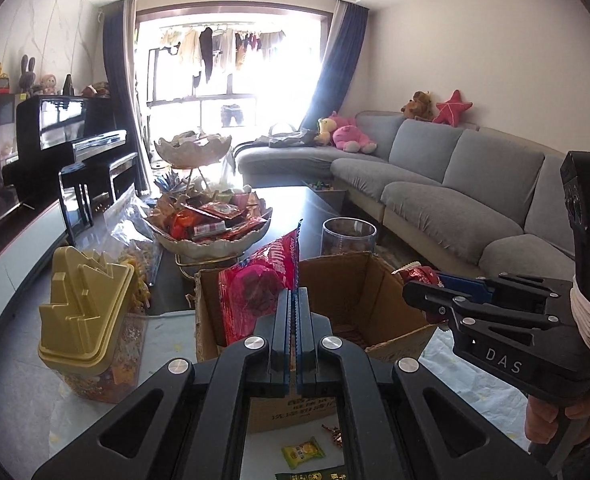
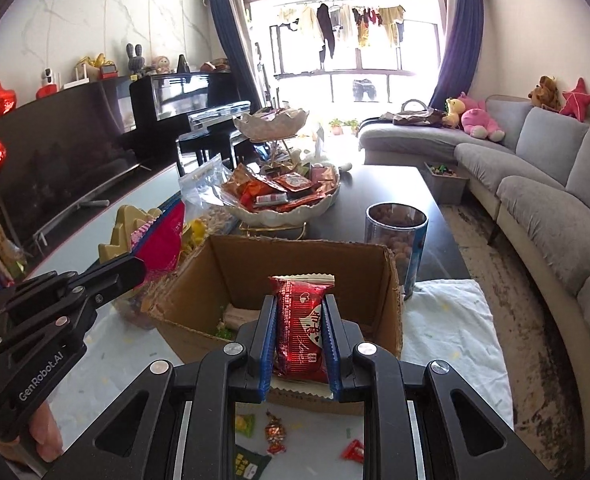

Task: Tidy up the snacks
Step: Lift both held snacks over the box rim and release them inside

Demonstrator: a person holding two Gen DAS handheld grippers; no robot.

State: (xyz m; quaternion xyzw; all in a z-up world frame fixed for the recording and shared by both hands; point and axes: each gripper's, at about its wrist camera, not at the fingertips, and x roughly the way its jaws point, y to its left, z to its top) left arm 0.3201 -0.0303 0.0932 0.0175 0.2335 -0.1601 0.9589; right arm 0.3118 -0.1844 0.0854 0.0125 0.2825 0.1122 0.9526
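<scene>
Your left gripper (image 1: 295, 300) is clamped tight on the edge of a pink-red snack bag (image 1: 261, 280), held up over the cardboard box (image 1: 359, 292). Your right gripper (image 2: 299, 320) pinches a red wrapped snack (image 2: 301, 320) above that same box, with the piled snack bowl (image 2: 287, 208) just behind it

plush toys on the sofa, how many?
4: yellow toy and pink toy on the sofa seat; brown toy and red star on its backrest. More may be hidden.
</scene>
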